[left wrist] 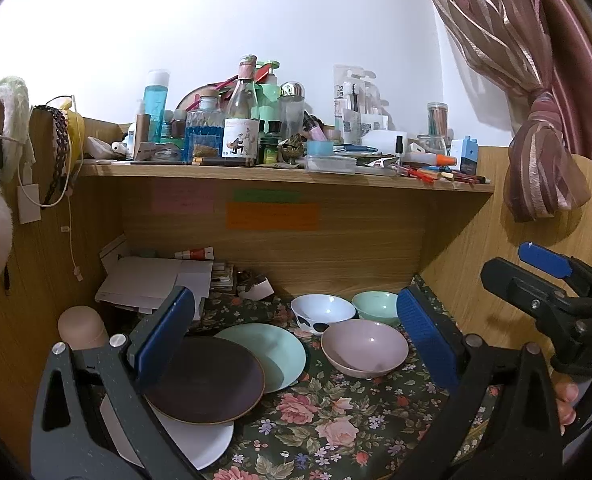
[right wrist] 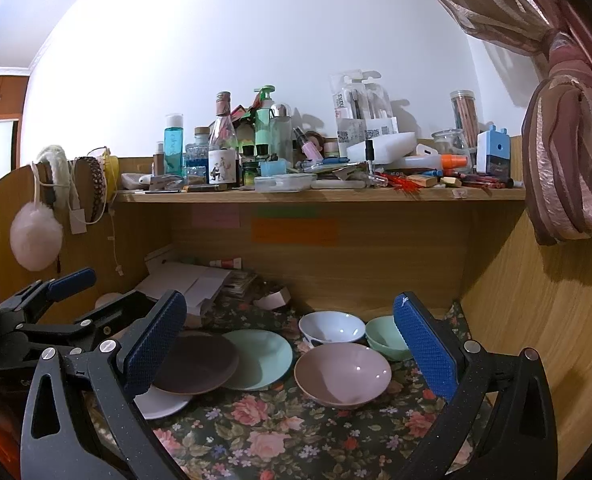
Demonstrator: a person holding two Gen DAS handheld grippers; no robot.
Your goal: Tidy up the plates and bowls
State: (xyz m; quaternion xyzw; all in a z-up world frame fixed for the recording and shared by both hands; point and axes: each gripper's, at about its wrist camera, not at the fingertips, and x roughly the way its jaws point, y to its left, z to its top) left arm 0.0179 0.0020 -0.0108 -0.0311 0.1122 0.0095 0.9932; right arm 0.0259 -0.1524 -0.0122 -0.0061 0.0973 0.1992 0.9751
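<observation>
Both tools, left (left wrist: 296, 340) and right (right wrist: 291, 344), hung wide apart and empty above the bench (right wrist: 296, 440). Three overlapping plates, brown plate (left wrist: 203, 380) uppermost, lay toward its left edge; three bowls, pink bowl (right wrist: 342, 374) nearest, clustered toward the rear right corner.

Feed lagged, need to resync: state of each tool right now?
Left tool: open, holding nothing.
Right tool: open, holding nothing.
</observation>
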